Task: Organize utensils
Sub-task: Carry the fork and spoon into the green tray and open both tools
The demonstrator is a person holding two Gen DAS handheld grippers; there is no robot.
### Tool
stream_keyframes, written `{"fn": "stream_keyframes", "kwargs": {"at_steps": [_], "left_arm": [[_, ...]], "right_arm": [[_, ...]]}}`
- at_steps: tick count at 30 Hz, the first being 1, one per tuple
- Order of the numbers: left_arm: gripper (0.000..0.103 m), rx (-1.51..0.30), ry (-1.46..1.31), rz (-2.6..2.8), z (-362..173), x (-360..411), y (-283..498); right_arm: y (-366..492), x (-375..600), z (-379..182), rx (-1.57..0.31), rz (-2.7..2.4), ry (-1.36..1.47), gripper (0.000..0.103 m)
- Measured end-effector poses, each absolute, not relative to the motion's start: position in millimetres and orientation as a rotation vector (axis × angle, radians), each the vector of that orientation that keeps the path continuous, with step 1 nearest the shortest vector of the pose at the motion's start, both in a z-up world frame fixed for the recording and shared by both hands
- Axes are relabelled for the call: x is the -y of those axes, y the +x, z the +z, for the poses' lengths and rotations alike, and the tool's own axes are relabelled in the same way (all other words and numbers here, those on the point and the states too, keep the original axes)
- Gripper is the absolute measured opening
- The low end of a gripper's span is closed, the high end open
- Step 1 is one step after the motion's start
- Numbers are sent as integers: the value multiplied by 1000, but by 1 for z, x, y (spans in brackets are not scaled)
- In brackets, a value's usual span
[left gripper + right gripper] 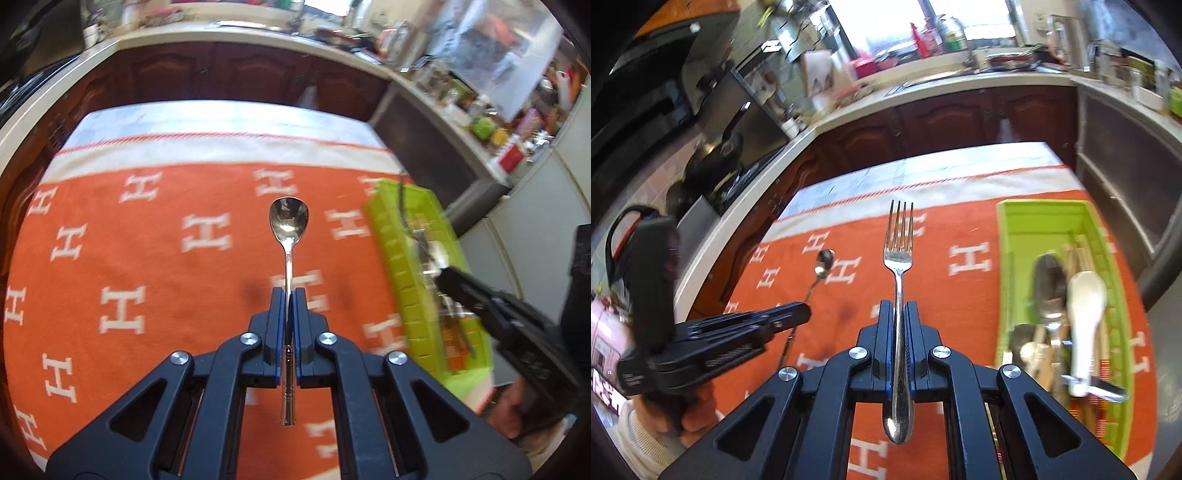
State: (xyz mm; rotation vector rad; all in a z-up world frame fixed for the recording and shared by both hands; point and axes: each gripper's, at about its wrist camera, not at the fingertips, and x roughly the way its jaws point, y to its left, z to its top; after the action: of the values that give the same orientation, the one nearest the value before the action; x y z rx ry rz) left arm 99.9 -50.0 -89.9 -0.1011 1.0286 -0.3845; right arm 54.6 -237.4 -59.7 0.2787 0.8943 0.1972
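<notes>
My left gripper (289,295) is shut on a small steel spoon (288,221), bowl pointing forward, held above the orange cloth (166,266). It also shows in the right wrist view (798,314) with the spoon (824,262). My right gripper (899,308) is shut on a steel fork (898,251), tines forward, above the cloth. It appears at the right of the left wrist view (448,275), near the green tray (413,295).
The green tray (1008,258) lies on the cloth's right side and holds several utensils, among them a white ceramic spoon (1084,317) and a dark spoon (1049,284). Dark wood cabinets (960,118) and a counter stand beyond the table's far edge.
</notes>
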Motion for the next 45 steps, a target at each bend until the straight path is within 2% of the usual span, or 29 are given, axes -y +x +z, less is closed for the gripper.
{"fn": "stream_keyframes", "kwargs": {"at_steps": [6, 13, 19, 25, 26, 28, 30, 33, 35, 37, 38, 39, 41, 45], "left_arm": [[2, -1049, -64, -493, -66, 125, 96], [2, -1140, -11, -540, -84, 208, 100], [2, -1199, -1, -527, -114, 230, 108], [2, -1205, 15, -531, -120, 229, 108], [2, -1202, 15, -532, -119, 228, 109], [2, -1195, 21, -541, -114, 226, 105], [2, -1185, 30, -535, -108, 220, 103], [4, -1173, 38, -519, -100, 211, 95], [11, -1162, 46, -500, -95, 203, 90], [27, -1141, 55, -473, -88, 194, 85], [43, -1127, 58, -461, -85, 189, 82], [53, -1105, 59, -446, -81, 183, 79], [56, -1063, 72, -419, -73, 172, 72], [58, -1035, 118, -386, -65, 154, 58]], "right_arm": [[37, 304, -48, -857, 57, 329, 5], [32, 364, -66, -896, -63, 340, 5], [42, 390, -99, -978, -40, 358, 6], [68, 397, -131, -1040, -36, 437, 7], [72, 392, -133, -1041, -31, 444, 8], [75, 390, -136, -1041, -20, 442, 18], [75, 385, -135, -1031, -4, 433, 24], [72, 378, -126, -1025, 13, 413, 24], [70, 373, -119, -1026, 24, 400, 24], [67, 367, -113, -1027, 30, 377, 25], [66, 362, -109, -1030, 31, 369, 26], [65, 358, -106, -1033, 35, 360, 30], [62, 352, -99, -1037, 35, 346, 37], [49, 342, -86, -1031, 32, 329, 39]]}}
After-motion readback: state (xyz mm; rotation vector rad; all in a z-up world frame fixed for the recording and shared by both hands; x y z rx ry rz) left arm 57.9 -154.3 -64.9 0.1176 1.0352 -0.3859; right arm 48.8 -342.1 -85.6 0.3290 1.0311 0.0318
